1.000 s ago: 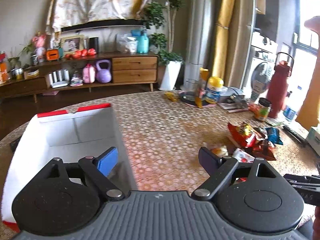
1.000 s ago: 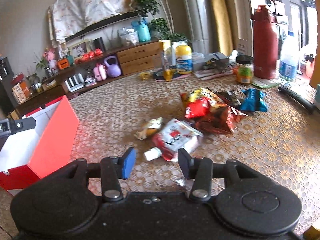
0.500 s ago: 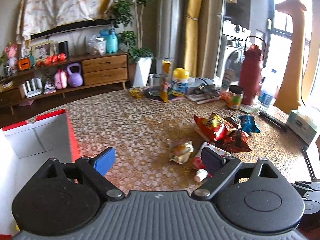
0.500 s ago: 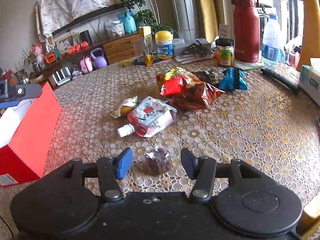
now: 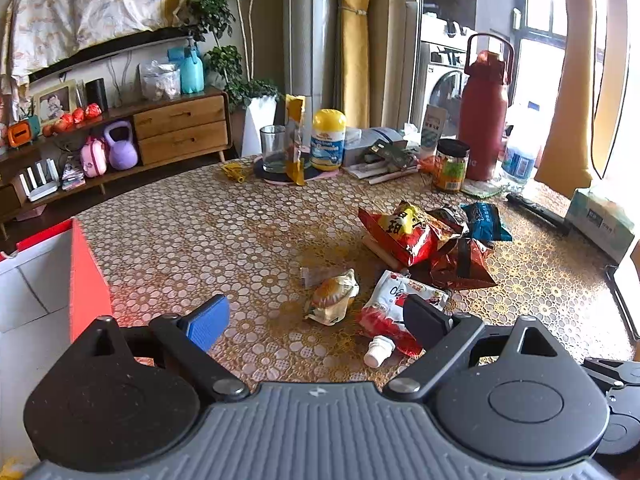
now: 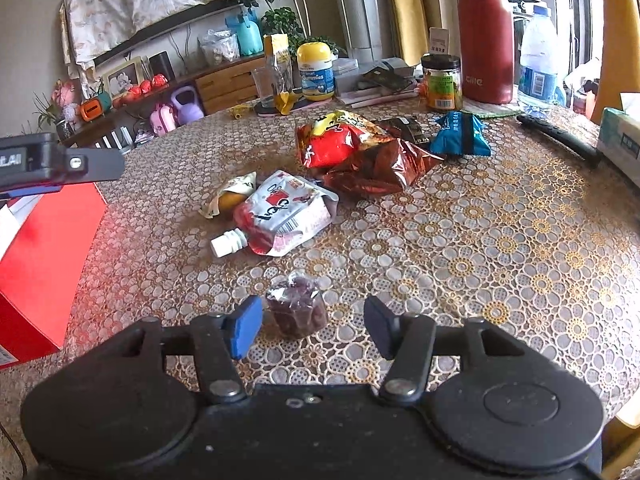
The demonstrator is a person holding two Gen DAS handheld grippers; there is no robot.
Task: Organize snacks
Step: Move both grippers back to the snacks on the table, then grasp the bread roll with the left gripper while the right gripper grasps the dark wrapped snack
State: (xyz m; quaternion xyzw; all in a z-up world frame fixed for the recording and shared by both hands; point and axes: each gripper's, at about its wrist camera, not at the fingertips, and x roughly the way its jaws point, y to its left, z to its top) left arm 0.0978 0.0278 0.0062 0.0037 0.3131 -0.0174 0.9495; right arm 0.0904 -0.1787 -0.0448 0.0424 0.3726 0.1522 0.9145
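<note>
Hovering wide open and empty-handed, the right gripper (image 6: 312, 326) straddles a small purple jelly cup (image 6: 297, 311) on the worktop (image 6: 500, 240), while the left gripper (image 5: 316, 320) gapes empty near the red box (image 5: 86, 280).

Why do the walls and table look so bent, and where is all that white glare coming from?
Left wrist view: the fisheye lens bows the grey pillar and patterned tablecloth; the window at the right edge is blown out white. Right wrist view: same curving, a red tint on the cloth beside the red cardboard box, and the small clear-wrapped purple snack looks slightly soft.
</note>
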